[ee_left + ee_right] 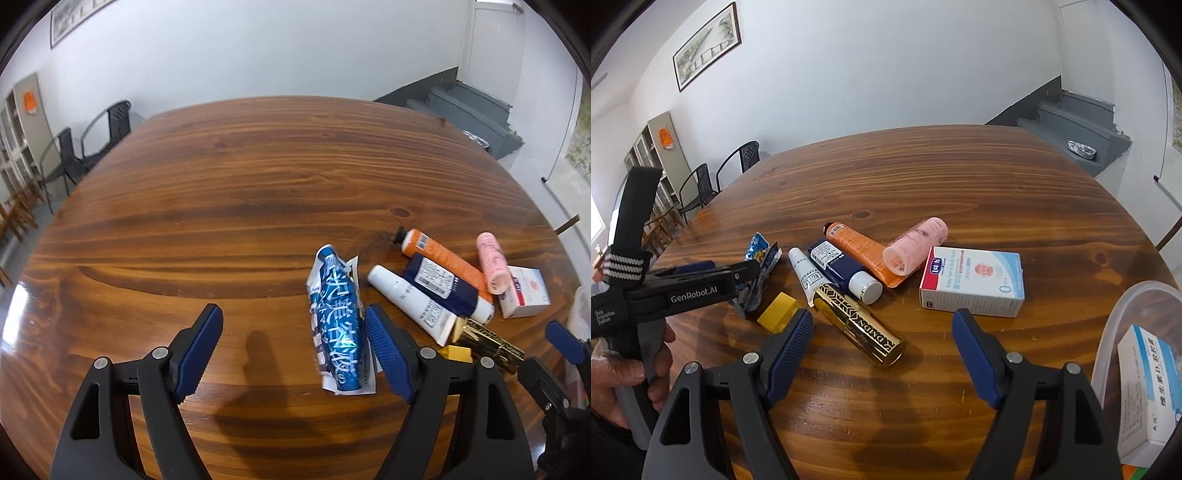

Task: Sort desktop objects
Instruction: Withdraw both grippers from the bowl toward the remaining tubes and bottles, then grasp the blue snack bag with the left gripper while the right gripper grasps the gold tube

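My left tongs point(293, 350) and right tongs point(882, 350) both gape wide, holding nothing, over the glossy wooden table point(240, 177). White walls, dark chairs point(92, 144), perhaps grey stairs point(1078, 118) beyond.

Packet point(338, 325) left of tubes point(827, 266); box point(973, 282) right; roller point(916, 245) behind box.

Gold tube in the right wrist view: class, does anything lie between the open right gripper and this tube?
Nothing visible does. The gold tube lies on bare table just ahead of the right gripper, open and empty. The yellow block sits beside its left finger, and the white box lies beyond its right finger.
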Tool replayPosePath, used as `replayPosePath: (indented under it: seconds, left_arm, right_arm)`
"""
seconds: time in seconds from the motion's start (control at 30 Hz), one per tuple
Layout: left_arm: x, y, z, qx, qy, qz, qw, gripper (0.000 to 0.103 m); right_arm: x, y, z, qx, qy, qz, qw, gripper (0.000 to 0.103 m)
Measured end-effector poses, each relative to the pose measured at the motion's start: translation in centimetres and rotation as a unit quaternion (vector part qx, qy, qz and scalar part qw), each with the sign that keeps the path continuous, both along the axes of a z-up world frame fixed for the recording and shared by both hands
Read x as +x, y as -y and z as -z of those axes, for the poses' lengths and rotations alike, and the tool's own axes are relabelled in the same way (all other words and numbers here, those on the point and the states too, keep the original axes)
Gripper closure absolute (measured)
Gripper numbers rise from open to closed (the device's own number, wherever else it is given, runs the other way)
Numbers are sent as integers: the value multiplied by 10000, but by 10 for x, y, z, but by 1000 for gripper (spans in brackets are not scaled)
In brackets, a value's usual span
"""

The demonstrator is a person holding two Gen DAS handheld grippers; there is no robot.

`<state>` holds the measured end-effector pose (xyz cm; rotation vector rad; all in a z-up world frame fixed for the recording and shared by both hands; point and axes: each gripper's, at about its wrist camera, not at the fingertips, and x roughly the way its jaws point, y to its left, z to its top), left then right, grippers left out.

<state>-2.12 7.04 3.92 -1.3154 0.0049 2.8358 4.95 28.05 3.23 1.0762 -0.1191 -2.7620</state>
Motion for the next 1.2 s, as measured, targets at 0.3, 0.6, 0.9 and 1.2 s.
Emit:
replayPosePath:
  seconds: [0.3,0.6,0.9,1.2]
  left_arm:
    - [-5,-13,14,-120,159,297,9994,21]
    - [-5,-6,18,244,259,312,9989,70]
    - [-1,-11,13,299,216,459,9983,71]
    - [6,-17,5,341,82,615,9975,71]
  right_arm:
    - [2,10,2,184,-82,-145,9997,23]
    - [-2,15,7,131,44,-345,9993,48]
    - [-14,32,10,643,120,-784,9948,52]
    - [-23,39,19,855,377,-998,9906,70]
